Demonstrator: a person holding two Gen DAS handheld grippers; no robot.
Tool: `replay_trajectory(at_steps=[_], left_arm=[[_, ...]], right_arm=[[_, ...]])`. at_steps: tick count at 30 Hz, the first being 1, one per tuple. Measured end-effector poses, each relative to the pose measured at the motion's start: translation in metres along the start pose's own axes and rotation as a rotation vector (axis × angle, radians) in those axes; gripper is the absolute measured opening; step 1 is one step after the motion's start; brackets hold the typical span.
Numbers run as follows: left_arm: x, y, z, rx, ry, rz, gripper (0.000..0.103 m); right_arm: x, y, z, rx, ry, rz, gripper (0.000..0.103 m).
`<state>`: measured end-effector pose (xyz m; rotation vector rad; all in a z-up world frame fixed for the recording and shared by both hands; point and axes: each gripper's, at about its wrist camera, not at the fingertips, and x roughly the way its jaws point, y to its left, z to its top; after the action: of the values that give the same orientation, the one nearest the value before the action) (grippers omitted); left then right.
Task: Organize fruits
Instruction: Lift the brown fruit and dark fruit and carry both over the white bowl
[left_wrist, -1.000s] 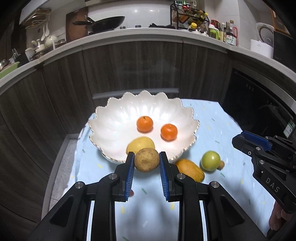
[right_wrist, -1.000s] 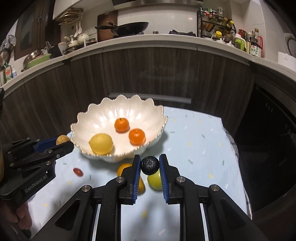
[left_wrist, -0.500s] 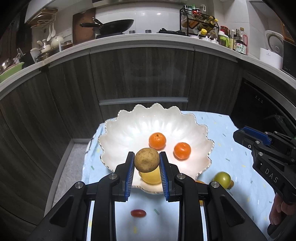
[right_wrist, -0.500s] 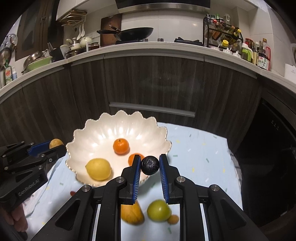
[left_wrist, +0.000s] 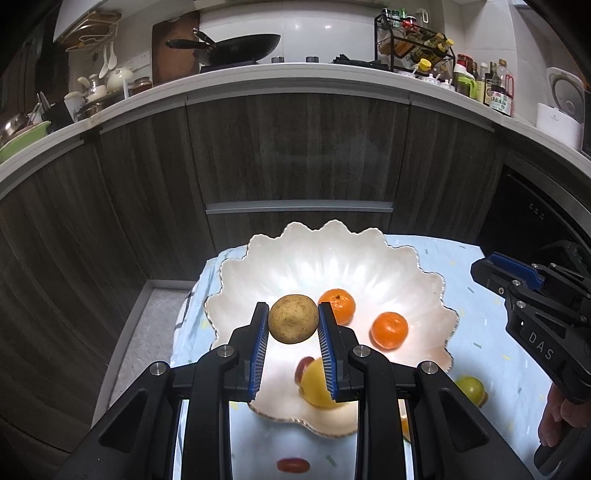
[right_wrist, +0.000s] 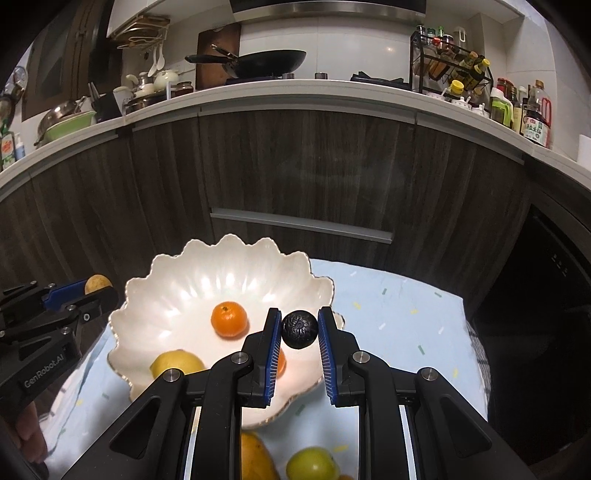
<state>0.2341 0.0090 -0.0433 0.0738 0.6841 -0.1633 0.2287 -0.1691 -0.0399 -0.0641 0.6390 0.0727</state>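
Observation:
A white scalloped bowl (left_wrist: 332, 258) (right_wrist: 207, 280) sits on a pale blue tablecloth. Inside lie two oranges (left_wrist: 389, 329) (right_wrist: 229, 319) and a yellow lemon (left_wrist: 317, 386) (right_wrist: 177, 363). My left gripper (left_wrist: 293, 325) is shut on a brown round fruit (left_wrist: 293, 323), held over the bowl's near left part. My right gripper (right_wrist: 300, 329) is shut on a small black round fruit (right_wrist: 300, 329), held over the bowl's right rim. On the cloth lie a green fruit (left_wrist: 471, 387) (right_wrist: 312, 463), a yellow-orange mango (right_wrist: 256, 458) and a small red fruit (left_wrist: 293, 465).
Dark wood cabinets with a metal drawer handle (left_wrist: 299, 206) stand just behind the table. A dark oven front (right_wrist: 546, 302) is at the right. The counter above carries a wok (left_wrist: 236, 44), bottles and dishes. A hand (left_wrist: 557, 421) grips the right tool.
Both grippers moved forward with their fruits: the brown fruit went from the near rim to over the bowl's inside, the black fruit from before the bowl to over its right rim.

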Motion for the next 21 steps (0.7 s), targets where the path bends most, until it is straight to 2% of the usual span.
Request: replay_trajectory(at_steps=[14, 21], left_arm=[[0.05, 0.016, 0.004, -0.025, 0.047, 0.017, 0.027], [0.068, 0.018, 0.005, -0.037, 0.067, 0.011, 0.027]], right_arm=[[0.05, 0.003, 0.011, -0.005, 0.043, 0.009, 0.022], [0.073, 0.002, 0.01, -0.005, 0.097, 0.014, 0.022]])
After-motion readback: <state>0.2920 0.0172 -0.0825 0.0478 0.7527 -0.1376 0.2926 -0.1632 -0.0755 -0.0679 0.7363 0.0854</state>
